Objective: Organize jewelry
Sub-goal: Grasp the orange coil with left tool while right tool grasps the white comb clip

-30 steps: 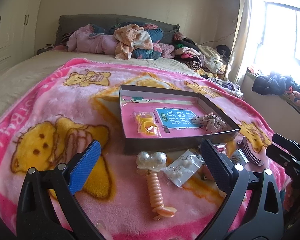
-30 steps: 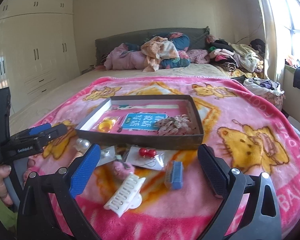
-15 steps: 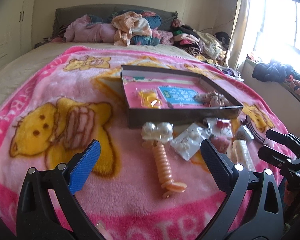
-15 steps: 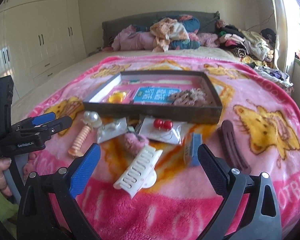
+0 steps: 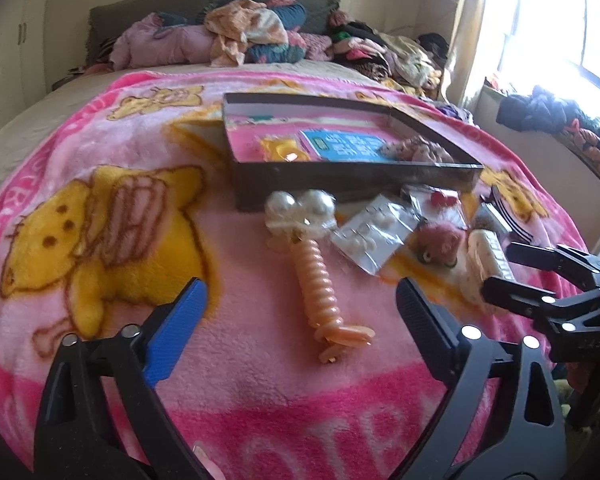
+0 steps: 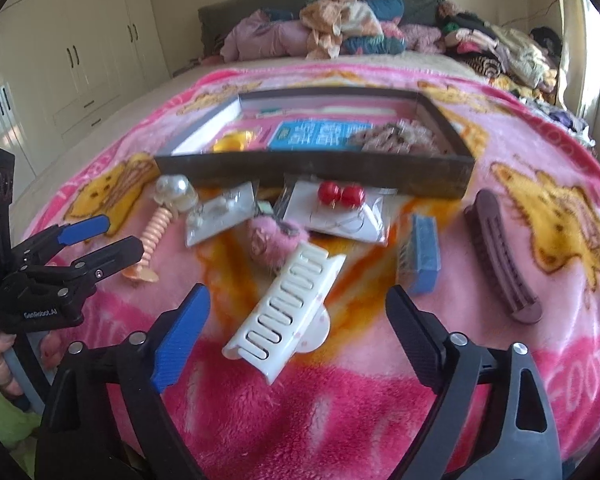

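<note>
Left wrist view: the left claw (image 5: 300,312) sits at lower centre of the frame, jaws closing but apart, with nothing pressed between them. The peach spiral hair clip (image 5: 320,276) with pearl ends lies on the pink blanket (image 5: 100,208) in the gap ahead of the jaws. The dark shallow box (image 5: 340,184) occupies upper centre; it contains a yellow item (image 5: 280,150), a blue card (image 5: 340,146) and a scrunchie (image 5: 416,150). The right claw (image 5: 500,272) enters at the right edge.

Right wrist view: the right claw (image 6: 298,320) fills the lower frame, jaws closing, not gripping. The white comb clip (image 6: 288,304) lies between them, untouched. Above it: a pink furry item (image 6: 268,240), a red earring card (image 6: 340,208), a pearl earring packet (image 6: 220,216). Right of centre: a blue clip (image 6: 422,252) and a maroon clip (image 6: 500,248). The left claw (image 6: 104,236) appears at the left edge.
</note>
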`<control>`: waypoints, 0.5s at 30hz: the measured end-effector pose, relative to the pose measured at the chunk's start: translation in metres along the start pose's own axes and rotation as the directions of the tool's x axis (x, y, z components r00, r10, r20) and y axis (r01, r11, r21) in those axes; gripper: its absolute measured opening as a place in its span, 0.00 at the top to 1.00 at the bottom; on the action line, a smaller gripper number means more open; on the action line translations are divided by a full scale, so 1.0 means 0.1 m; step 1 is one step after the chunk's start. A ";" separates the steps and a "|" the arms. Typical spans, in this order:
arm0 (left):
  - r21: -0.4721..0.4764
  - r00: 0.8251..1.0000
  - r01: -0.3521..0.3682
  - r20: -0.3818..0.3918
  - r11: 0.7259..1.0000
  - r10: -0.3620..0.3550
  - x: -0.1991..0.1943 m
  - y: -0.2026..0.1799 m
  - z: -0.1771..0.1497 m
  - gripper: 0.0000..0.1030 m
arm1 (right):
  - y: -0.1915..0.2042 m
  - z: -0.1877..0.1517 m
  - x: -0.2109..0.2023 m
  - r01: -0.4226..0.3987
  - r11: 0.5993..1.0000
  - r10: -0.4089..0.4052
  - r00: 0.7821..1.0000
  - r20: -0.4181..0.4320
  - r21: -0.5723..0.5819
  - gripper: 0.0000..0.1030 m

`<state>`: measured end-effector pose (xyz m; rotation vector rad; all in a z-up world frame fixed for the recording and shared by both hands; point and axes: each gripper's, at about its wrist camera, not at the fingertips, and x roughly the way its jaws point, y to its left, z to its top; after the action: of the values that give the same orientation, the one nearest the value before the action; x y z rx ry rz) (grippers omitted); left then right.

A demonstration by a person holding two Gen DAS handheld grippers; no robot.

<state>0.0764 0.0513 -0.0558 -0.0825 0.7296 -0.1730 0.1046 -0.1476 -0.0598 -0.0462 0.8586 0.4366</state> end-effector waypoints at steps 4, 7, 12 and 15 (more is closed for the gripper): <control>0.018 0.999 0.010 -0.035 1.000 -0.010 0.11 -0.05 -0.03 0.27 | -0.03 -0.02 0.11 -0.012 1.000 0.014 0.999 -0.045 0.026 0.27; 0.021 0.999 0.018 -0.049 1.000 -0.017 0.16 -0.09 -0.04 0.30 | -0.05 -0.03 0.15 -0.023 0.999 0.025 0.998 -0.053 0.042 0.31; 0.033 0.998 -0.002 -0.066 0.999 0.004 0.23 -0.14 -0.03 0.42 | -0.10 -0.04 0.15 -0.034 0.997 0.037 0.998 -0.055 0.064 0.52; 0.031 0.995 -0.035 -0.089 0.999 0.038 0.27 -0.14 -0.03 0.52 | -0.14 -0.04 0.12 -0.044 0.996 0.048 0.998 -0.047 0.080 0.68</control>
<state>0.0925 0.0321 -0.0735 -0.0338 0.8175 -0.1532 0.1140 -0.1568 -0.0736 0.0362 0.9254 0.4460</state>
